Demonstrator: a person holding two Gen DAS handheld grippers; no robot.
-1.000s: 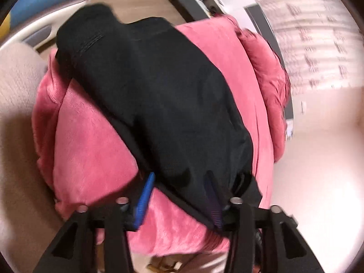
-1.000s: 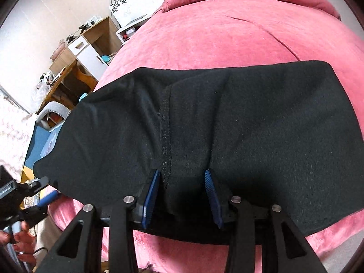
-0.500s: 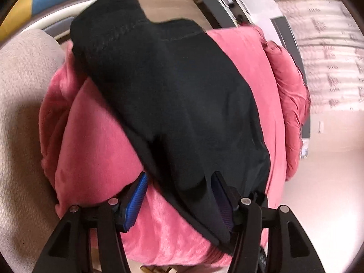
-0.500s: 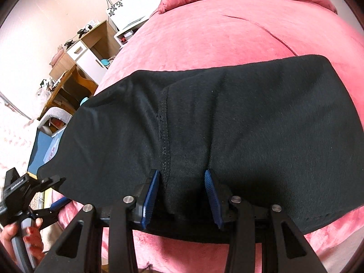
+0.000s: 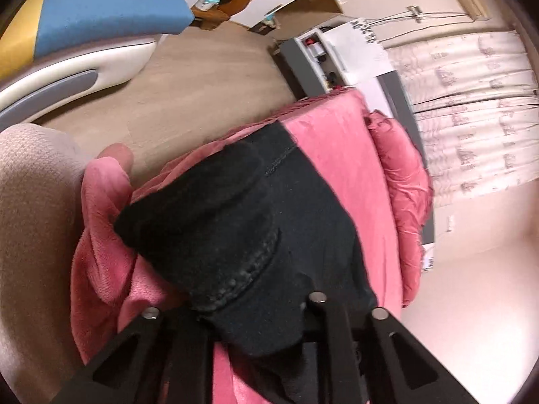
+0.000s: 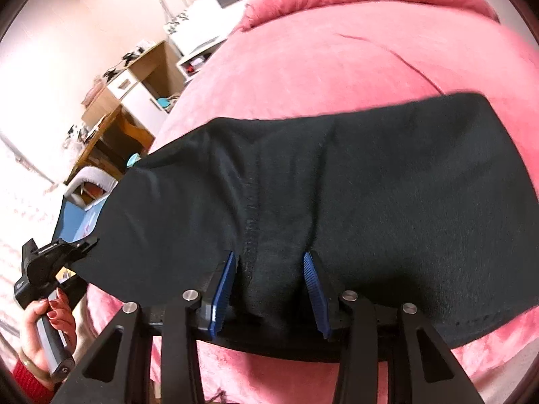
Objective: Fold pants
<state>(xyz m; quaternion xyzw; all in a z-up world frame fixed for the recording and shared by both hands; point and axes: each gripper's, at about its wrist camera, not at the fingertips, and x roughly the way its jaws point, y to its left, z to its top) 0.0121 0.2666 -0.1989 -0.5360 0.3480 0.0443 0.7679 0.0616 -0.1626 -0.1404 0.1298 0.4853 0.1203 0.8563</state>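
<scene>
Black pants (image 6: 370, 195) lie across a pink bed cover (image 6: 337, 60). My right gripper (image 6: 273, 289) has its blue pads (image 6: 224, 289) closed on a bunched fold of the near pants edge beside a seam. In the left wrist view the pants (image 5: 256, 235) are bunched and lifted over my left gripper (image 5: 235, 316); its fingertips are hidden under the cloth, which hangs from them. The left gripper also shows at the left of the right wrist view (image 6: 50, 262), holding the pants' left corner off the bed.
A pink duvet (image 5: 404, 181) is heaped at the bed's far end. A wooden desk with white drawers (image 6: 124, 101) and a grey chair (image 6: 91, 185) stand to the left. A blue mat (image 5: 101, 3) lies on the wood floor (image 5: 202, 80).
The left gripper has lifted its end of the pants and swung it over the bed, bunching the cloth over its fingers. The right gripper keeps its hold and has barely moved.
</scene>
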